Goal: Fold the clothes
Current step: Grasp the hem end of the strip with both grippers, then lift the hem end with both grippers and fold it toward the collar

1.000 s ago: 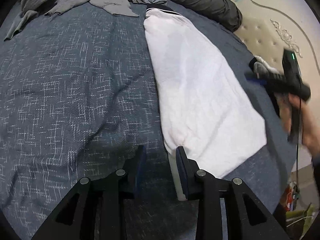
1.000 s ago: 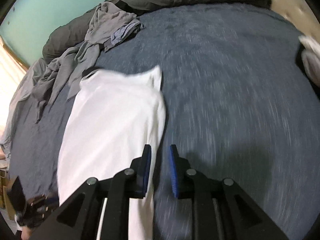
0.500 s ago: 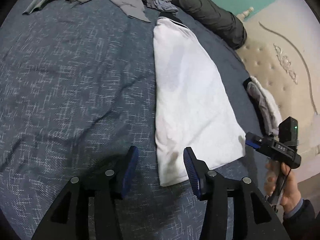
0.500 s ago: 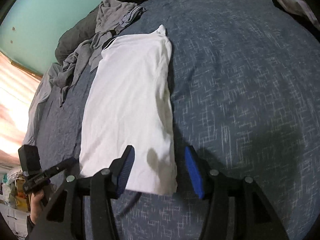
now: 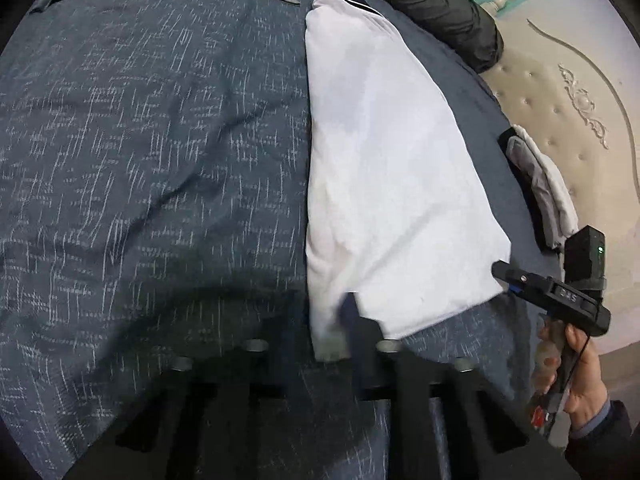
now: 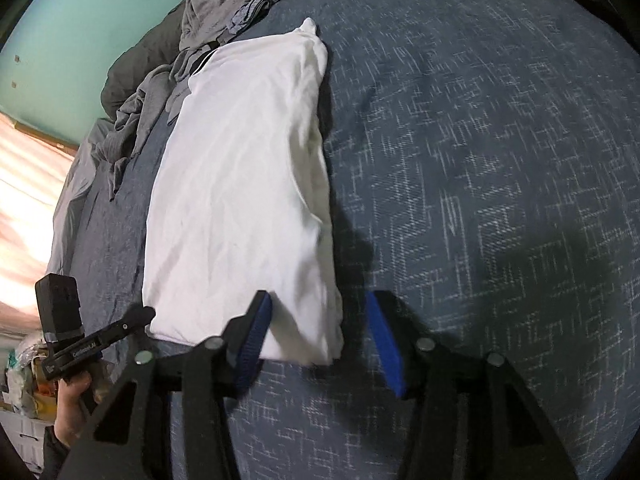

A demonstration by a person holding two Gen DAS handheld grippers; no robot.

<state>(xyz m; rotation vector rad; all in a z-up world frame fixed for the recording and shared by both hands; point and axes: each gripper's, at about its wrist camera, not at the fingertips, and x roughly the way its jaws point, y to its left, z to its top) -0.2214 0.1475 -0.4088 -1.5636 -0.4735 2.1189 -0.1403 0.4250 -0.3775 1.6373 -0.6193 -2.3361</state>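
Dark blue bedding (image 5: pixel 160 168) flecked with white dashes covered the bed in both wrist views. Nearest the left camera, at six o'clock, the left gripper (image 5: pixel 320 320) had a near corner of the white garment (image 5: pixel 384 184) between its blurred fingers; its jaws were closing, narrow, and appeared to pinch the cloth. In the right view, also at six o'clock, the right gripper (image 6: pixel 320 328) straddled the other near corner of the white garment (image 6: pixel 240 200); its blue pads (image 6: pixel 256 332) stood apart, the jaws were closing, and neither pad clearly pressed the fabric. At four o'clock in the left view a hand (image 5: pixel 576 376) held the right tool. The garment lay folded into a long strip running away toward twelve o'clock. Beyond it, near eleven o'clock in the right view, lay crumpled grey clothes (image 6: pixel 208 20) against a dark quilt (image 6: pixel 132 76). A cream tufted headboard (image 5: pixel 560 100) stood at two o'clock in the left view.
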